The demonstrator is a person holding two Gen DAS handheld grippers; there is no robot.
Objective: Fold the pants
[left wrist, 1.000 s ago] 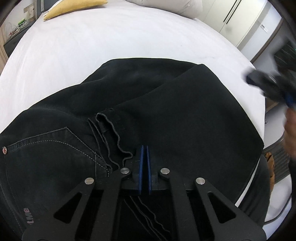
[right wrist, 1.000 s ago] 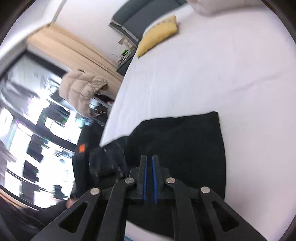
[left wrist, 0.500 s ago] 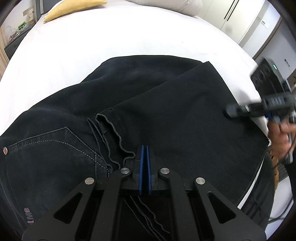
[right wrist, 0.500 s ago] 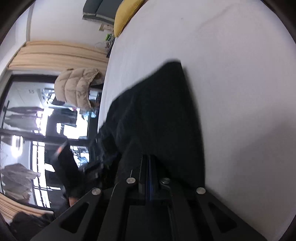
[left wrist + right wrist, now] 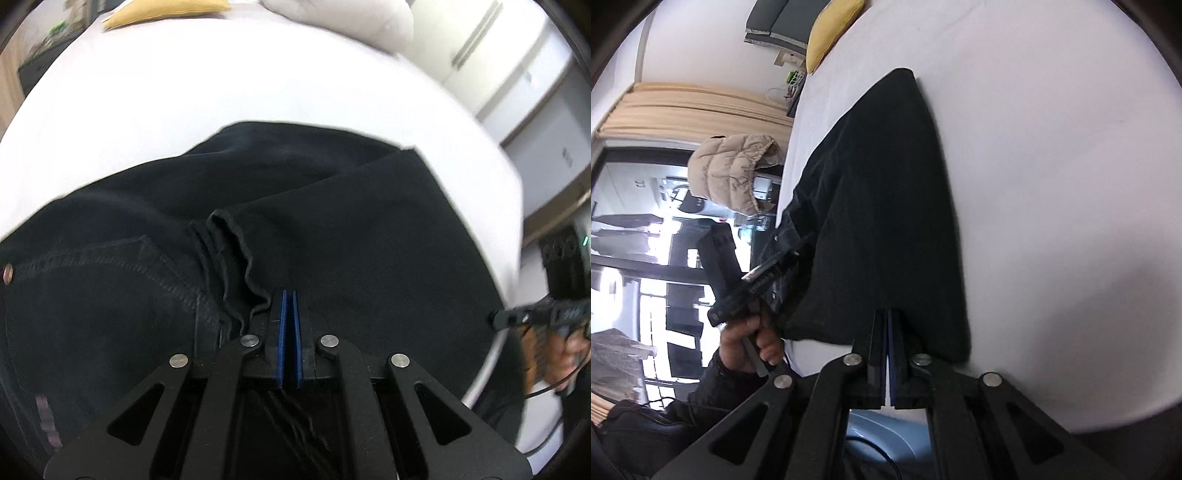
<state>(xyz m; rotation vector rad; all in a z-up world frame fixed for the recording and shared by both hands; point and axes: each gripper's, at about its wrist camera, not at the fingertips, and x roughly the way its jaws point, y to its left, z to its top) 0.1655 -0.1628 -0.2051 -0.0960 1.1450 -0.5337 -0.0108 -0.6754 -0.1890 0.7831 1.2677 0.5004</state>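
Since a second ago my right hand-held gripper [image 5: 887, 314] has swung down from the air beside the bed to the near corner of the folded pants [image 5: 882, 206], its view rolling until the room stands sideways; its jaws have just been closing and now sit together, with the tips at the cloth's edge, though I cannot tell whether any denim is caught between them. My left hand-held gripper [image 5: 289, 295] has edged slightly across the pants, jaws together, tips resting on the fabric beside a frayed hem [image 5: 240, 266].

Largest in both views is the bed [image 5: 258, 81], a smooth white sheet, matte and nearly creaseless. On it, near my edge, lie the pants: black denim, heavy and dull, folded into a broad flat slab with a straight outer edge.

My left view alone shows the garment's detail: the curved stitched seam of a back pocket [image 5: 110, 266], a small metal rivet [image 5: 7, 274] at the far left, and the ragged, wavy hem curling just left of the blue pads. It also catches the right gripper from outside at the right rim, blurred, with the hand behind it.

My right view alone shows the pants as a long tapering wedge, plus the window side of the room: a puffy beige quilted jacket [image 5: 733, 173], pleated tan curtains [image 5: 687, 110], and my left hand [image 5: 753, 343] wrapped round its handle. A yellow pillow [image 5: 831, 29] lies at the bed's far end.
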